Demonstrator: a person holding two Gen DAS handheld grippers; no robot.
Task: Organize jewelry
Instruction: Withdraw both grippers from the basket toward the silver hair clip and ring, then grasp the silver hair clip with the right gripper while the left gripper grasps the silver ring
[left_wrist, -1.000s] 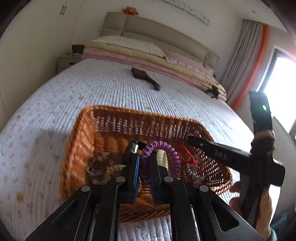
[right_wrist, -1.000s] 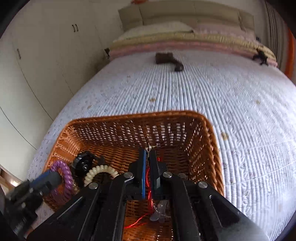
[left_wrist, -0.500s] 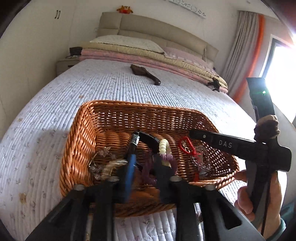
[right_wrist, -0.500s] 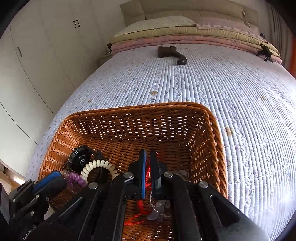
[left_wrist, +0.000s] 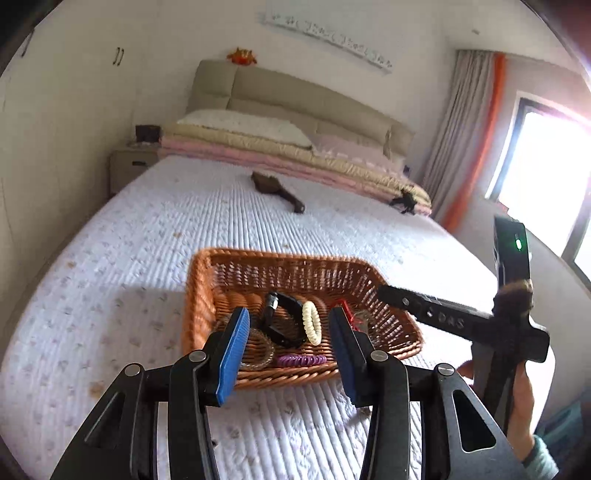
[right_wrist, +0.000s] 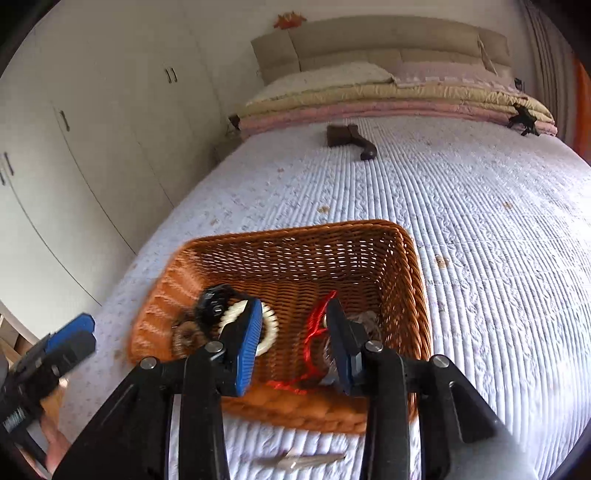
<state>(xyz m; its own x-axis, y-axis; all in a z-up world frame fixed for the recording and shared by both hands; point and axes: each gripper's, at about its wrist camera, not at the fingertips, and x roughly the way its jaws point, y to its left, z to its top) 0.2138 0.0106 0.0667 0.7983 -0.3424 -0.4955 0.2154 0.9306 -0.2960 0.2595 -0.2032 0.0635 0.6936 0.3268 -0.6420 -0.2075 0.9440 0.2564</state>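
A brown wicker basket (left_wrist: 207, 291) (right_wrist: 413, 258) sits on the white quilted bed. It holds a purple spiral band (left_wrist: 301, 359), a cream bead bracelet (left_wrist: 311, 325) (right_wrist: 271, 332), a black strap piece (left_wrist: 284, 325) (right_wrist: 214, 301), a clear bracelet (left_wrist: 258, 350) and a red cord (right_wrist: 316, 325) (left_wrist: 347, 308) with clear pieces. My left gripper (left_wrist: 290, 325) is open and empty above the basket's near edge. My right gripper (right_wrist: 293, 314) is open and empty above the basket; it also shows in the left wrist view (left_wrist: 384, 293).
A brown hairbrush (left_wrist: 277, 192) (right_wrist: 351, 140) lies further up the bed. A black hair clip (left_wrist: 404, 201) (right_wrist: 522, 120) rests by the folded bedding. A thin metallic hair pin (right_wrist: 299, 459) lies on the quilt in front of the basket. Wardrobes stand left, a window right.
Both grippers have opened and pulled back up from the basket. The purple spiral band left my left gripper and the red cord left my right gripper; both now lie in the basket.
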